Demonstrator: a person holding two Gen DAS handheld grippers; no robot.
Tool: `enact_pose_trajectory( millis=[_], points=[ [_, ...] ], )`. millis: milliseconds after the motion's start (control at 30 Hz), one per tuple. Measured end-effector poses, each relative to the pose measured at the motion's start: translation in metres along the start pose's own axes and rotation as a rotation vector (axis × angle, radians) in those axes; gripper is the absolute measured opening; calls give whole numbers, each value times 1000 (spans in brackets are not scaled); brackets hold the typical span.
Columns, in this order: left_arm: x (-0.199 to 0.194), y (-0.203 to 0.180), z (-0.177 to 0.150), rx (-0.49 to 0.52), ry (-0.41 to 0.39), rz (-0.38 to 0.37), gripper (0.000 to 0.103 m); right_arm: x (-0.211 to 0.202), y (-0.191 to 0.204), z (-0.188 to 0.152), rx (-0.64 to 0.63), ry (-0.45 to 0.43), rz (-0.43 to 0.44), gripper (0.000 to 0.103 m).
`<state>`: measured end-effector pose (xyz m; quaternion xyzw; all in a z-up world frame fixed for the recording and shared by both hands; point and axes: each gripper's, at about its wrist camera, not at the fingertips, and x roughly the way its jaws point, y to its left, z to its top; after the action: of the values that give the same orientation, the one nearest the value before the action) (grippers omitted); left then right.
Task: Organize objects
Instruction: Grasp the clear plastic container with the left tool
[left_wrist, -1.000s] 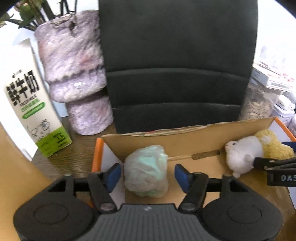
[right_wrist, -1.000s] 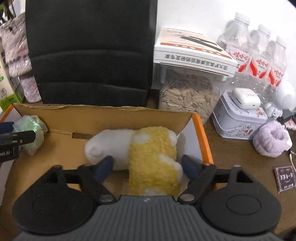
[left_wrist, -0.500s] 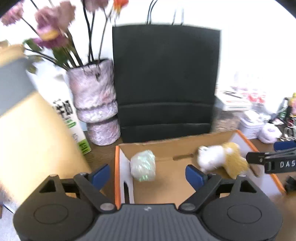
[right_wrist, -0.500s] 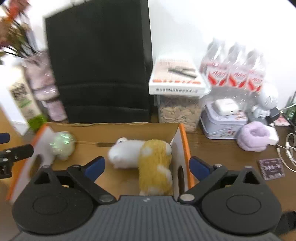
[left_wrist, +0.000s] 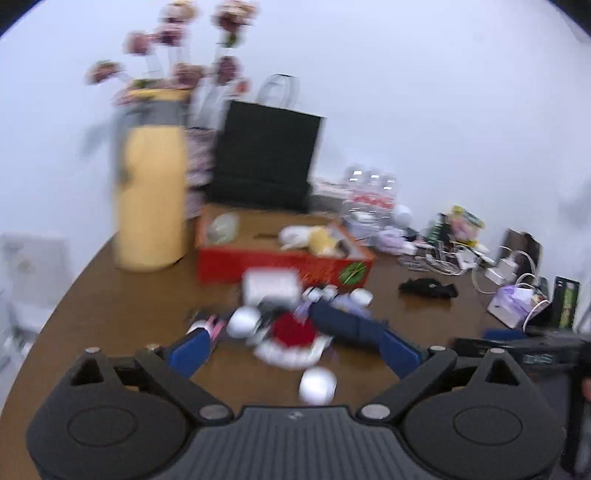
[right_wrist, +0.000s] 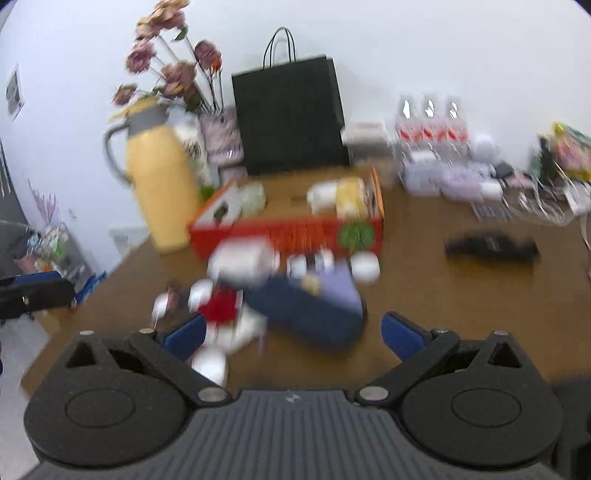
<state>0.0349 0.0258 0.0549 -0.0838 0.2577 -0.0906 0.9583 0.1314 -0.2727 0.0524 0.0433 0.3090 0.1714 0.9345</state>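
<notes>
Orange box (left_wrist: 280, 264), far: plush toy (left_wrist: 314, 236) inside | left gripper (left_wrist: 295, 349) jaws opening, empty; right gripper (right_wrist: 291, 334) wide, empty | next: pick from near clutter.

Bright, even room light, washing the wall (left_wrist: 424, 92) pale. Heavy motion smear across both views: flowers (left_wrist: 173, 70) ghosted, flask (left_wrist: 151, 195) streaked, clutter on the table (right_wrist: 424, 288) barely readable. Sharper on the bag (right_wrist: 291, 118). Strong fisheye bowing, dark corners. Soft shadows only, no glare.
</notes>
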Motion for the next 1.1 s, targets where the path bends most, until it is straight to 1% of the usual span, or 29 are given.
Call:
enact_pose_trajectory(
  millis=[33, 100, 133, 200, 233, 300, 367, 433, 500, 533, 600, 667, 700, 900, 1000, 1100],
  points=[
    [-11, 0, -13, -24, -3, 27, 102, -16, 1, -17, 22, 2, -18, 103],
    [-24, 0, -35, -37, 35, 77, 102, -42, 5, -46, 39, 16, -22, 103],
    [-26, 1, -41, -26, 53, 86, 102, -53, 7, -59, 45, 20, -17, 103],
    [-28, -1, -45, -1, 59, 94, 102, -65, 12, -77, 44, 37, -12, 103],
    [-28, 0, -45, 2, 55, 102, 102, -66, 16, -81, 30, 46, -14, 103],
    [-28, -3, -42, 8, 40, 117, 102, -62, 28, -85, -36, 58, -33, 103],
    [-29, -5, -43, 18, 32, 114, 102, -56, 36, -88, -86, 57, -88, 103],
    [-26, -5, -45, 19, 39, 112, 102, -49, 41, -90, -104, 58, -118, 103],
    [-16, -3, -46, 17, 55, 118, 102, -41, 40, -92, -104, 69, -120, 103],
    [-11, -2, -45, 13, 51, 129, 102, -38, 38, -92, -101, 75, -109, 103],
    [0, -1, -44, 16, 14, 154, 102, -31, 33, -93, -88, 71, -78, 103],
    [17, -1, -37, 34, 18, 146, 102, -24, 24, -92, -62, 57, -37, 103],
    [27, -1, -31, 39, 24, 144, 102, -18, 21, -89, -54, 56, -33, 103],
    [101, -3, 6, 71, -9, 129, 102, 29, 11, -56, -94, 24, -58, 103],
    [147, -7, 26, 92, 0, 123, 102, 59, 8, -37, -119, 14, -61, 101],
    [189, -13, 42, 122, 14, 94, 102, 89, 4, -20, -156, 14, -61, 101]
  ],
)
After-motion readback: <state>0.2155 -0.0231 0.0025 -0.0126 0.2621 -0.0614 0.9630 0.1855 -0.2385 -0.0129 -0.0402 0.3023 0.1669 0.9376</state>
